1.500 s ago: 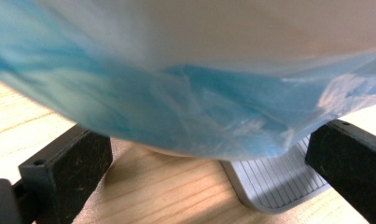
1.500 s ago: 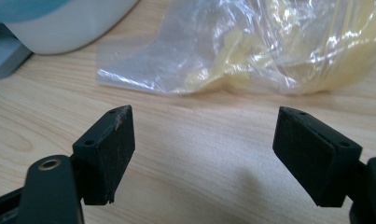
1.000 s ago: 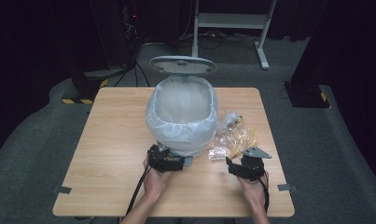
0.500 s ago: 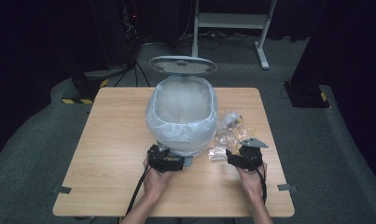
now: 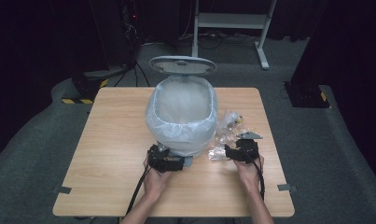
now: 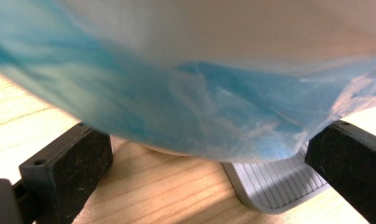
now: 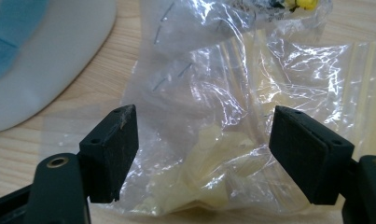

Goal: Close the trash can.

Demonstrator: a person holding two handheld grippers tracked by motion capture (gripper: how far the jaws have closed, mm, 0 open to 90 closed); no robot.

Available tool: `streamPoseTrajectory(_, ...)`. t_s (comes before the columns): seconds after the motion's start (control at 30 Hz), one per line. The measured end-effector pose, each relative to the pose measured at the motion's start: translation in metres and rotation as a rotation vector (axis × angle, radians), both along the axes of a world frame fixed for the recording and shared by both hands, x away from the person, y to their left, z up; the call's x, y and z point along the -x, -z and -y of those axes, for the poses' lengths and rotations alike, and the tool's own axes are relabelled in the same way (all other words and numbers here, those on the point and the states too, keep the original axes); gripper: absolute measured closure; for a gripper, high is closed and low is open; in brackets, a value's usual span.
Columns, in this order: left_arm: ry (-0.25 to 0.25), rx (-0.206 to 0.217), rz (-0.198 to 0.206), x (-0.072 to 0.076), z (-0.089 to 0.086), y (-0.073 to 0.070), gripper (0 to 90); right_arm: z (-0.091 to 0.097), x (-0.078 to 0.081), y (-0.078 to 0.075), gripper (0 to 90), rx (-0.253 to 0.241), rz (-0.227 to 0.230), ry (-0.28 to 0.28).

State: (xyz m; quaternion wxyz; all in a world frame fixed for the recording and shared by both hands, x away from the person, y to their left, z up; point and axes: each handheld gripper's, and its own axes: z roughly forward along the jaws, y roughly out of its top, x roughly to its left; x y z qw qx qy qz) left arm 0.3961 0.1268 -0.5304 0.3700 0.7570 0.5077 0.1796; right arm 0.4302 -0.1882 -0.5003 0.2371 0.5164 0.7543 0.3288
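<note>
Crumpled clear plastic bags (image 7: 232,121) lie on the table beside the bin.

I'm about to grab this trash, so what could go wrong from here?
The right gripper stands open around crumpled clear plastic bags; closing may pinch just one slippery layer, so the rest stays behind. The left gripper sits at the pedal under the bin liner and might snag the film.
</note>
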Motion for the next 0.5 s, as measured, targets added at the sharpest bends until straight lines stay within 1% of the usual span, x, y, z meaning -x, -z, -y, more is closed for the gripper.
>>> streamPoseTrajectory(0.2,0.001,-0.004,0.001,0.0,0.0,0.0,0.9,0.001,-0.01,0.011,24.5,0.009,-0.037,0.014)
streamPoseTrajectory(0.33,0.001,-0.004,0.001,0.0,0.0,0.0,0.9,0.001,-0.012,0.017,26.7,0.019,-0.044,0.019)
streamPoseTrajectory(0.37,0.001,-0.005,0.002,0.0,0.0,0.0,0.9,0.001,-0.012,0.018,27.3,0.023,-0.043,0.018)
streamPoseTrajectory(0.4,0.005,-0.02,-0.001,0.0,-0.001,-0.001,0.9,0.001,-0.012,0.018,28.1,0.027,-0.044,0.013)
streamPoseTrajectory(0.43,-0.001,-0.007,0.004,0.001,0.0,0.0,0.9,0.0,-0.012,0.019,28.8,0.032,-0.046,0.008)
streamPoseTrajectory(0.47,-0.002,-0.003,0.004,0.001,0.001,0.0,0.9,-0.001,-0.012,0.021,29.9,0.043,-0.053,0.001)
streamPoseTrajectory(0.5,0.002,-0.019,0.001,0.001,0.0,-0.001,0.9,-0.001,-0.012,0.022,30.7,0.054,-0.053,-0.005)
